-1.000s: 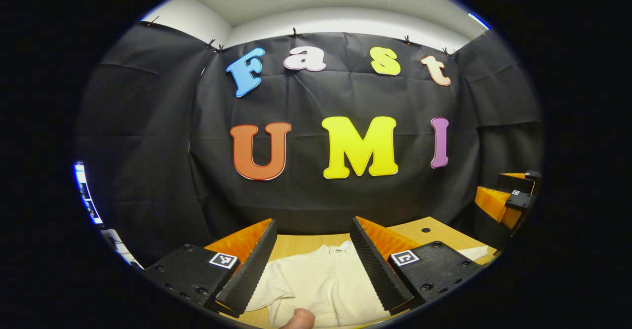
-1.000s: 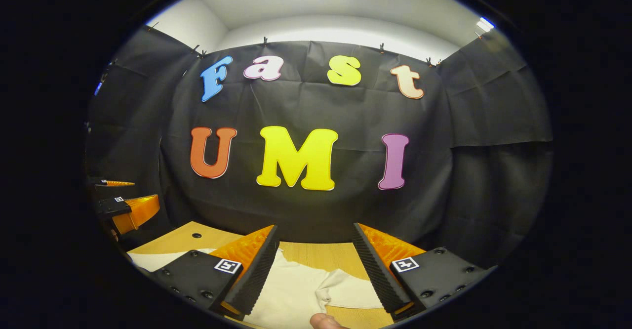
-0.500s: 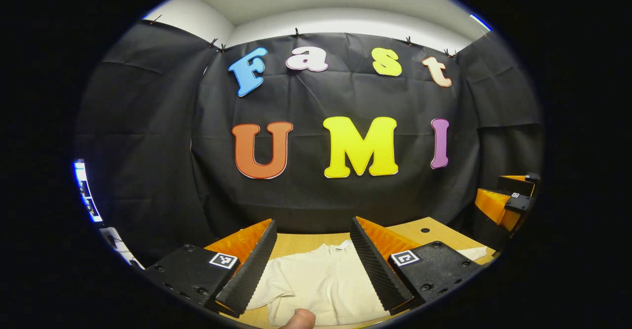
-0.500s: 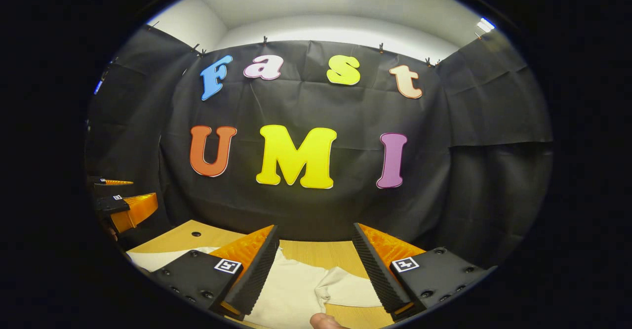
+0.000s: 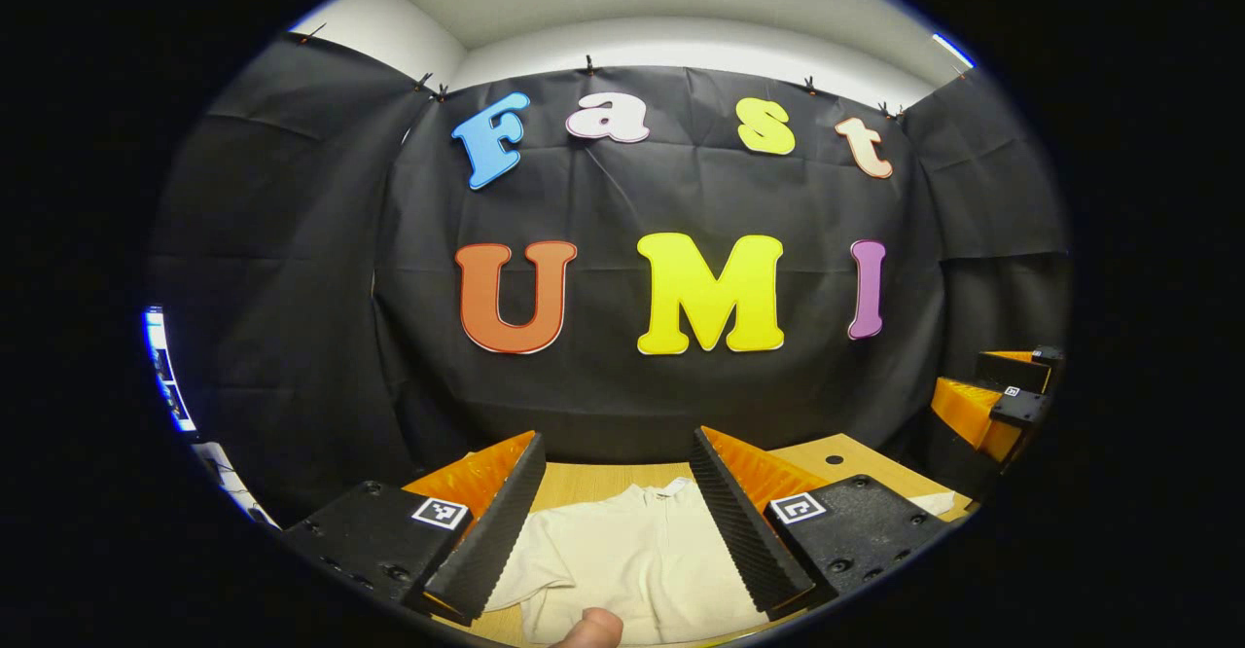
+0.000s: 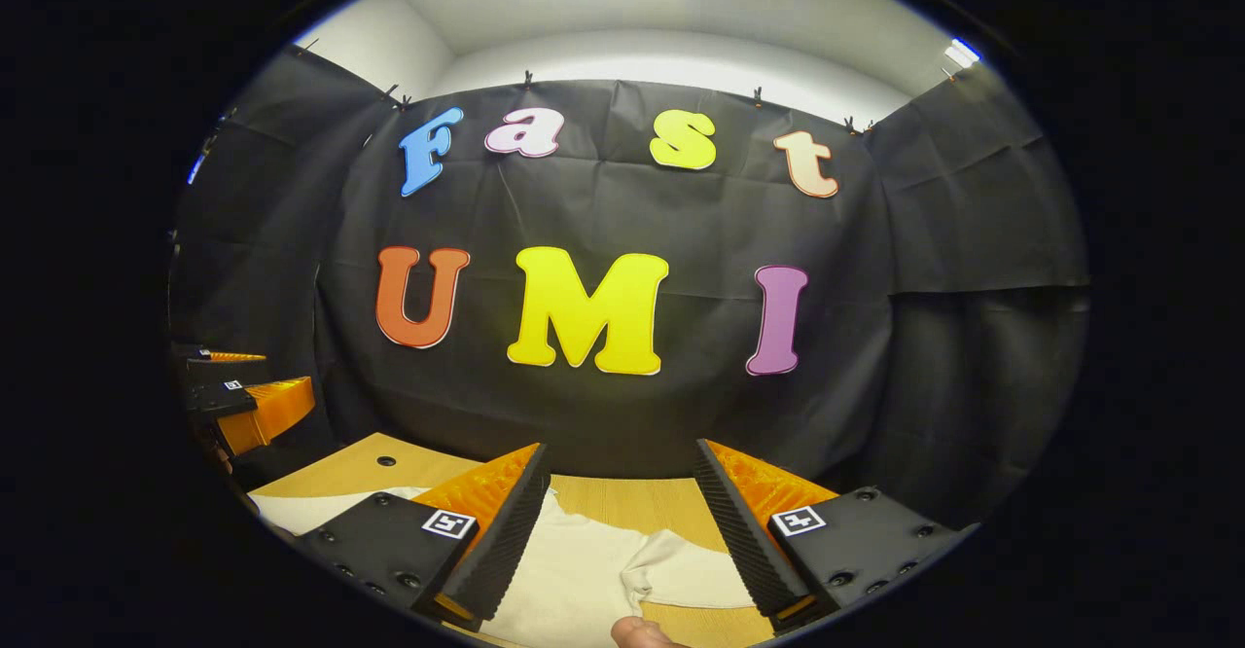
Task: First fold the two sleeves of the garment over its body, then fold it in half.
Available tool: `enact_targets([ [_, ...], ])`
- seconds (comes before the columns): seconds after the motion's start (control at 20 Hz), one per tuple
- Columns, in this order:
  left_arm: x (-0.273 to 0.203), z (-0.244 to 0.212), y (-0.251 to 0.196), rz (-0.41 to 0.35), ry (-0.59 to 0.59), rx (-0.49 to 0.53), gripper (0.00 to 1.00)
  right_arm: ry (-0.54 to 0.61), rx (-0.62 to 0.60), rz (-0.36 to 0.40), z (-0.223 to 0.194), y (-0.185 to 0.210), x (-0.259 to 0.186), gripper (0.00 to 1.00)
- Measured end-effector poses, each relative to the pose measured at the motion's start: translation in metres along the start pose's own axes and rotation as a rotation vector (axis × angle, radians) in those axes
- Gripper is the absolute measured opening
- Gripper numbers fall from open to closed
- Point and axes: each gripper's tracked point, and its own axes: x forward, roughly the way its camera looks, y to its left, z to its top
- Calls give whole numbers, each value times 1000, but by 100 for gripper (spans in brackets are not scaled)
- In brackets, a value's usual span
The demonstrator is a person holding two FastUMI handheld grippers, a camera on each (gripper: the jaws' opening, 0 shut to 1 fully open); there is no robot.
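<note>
Garment position: a cream top lies flat on the wooden table, collar toward the far edge by the black cloth wall, body running back toward the near edge. In the left gripper view, one short sleeve spreads out sideways from the body toward the table's left side. In the right gripper view, the other sleeve likewise lies out to the side on bare wood, toward the right edge, not over the body.

Left gripper: held above the garment, jaws spread wide apart, nothing between them. A fingertip of the holding hand shows at the bottom of that view. Right gripper: also held above the cloth, jaws wide apart and empty; it stands over the shoulder and sleeve on its side. Each gripper appears at the edge of the other's view, level with its partner.

Task status, as a judgement: neither sleeve lies over the body as far as both views show, and the body is not doubled, since collar and lower cloth lie in one plane. Both sleeve folds and the half fold therefore remain outstanding. The near hem is hidden below both views, so its condition cannot be confirmed.
</note>
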Motion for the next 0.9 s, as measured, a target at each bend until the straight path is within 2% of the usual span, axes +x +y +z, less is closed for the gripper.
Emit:
enact_targets([
  [0.25, 6, -4, -1, -7, 8, 4, 96, 4, -12, -2, -4, 2, 3, 94],
  [0.4, 9, -8, -4, -16, 15, 6, 96, 35, -1, -38, -16, -13, 11, 94],
  [0.55, 12, -10, -7, -17, 17, 8, 97, 91, 35, -136, -40, -54, 24, 94],
  [0.7, 13, -20, -13, -25, 40, -1, 97, 133, 14, -262, -69, -109, 38, 94],
  [0.9, 15, -29, -25, -38, 65, 23, 96, 250, 9, -387, -131, -170, 48, 94],
])
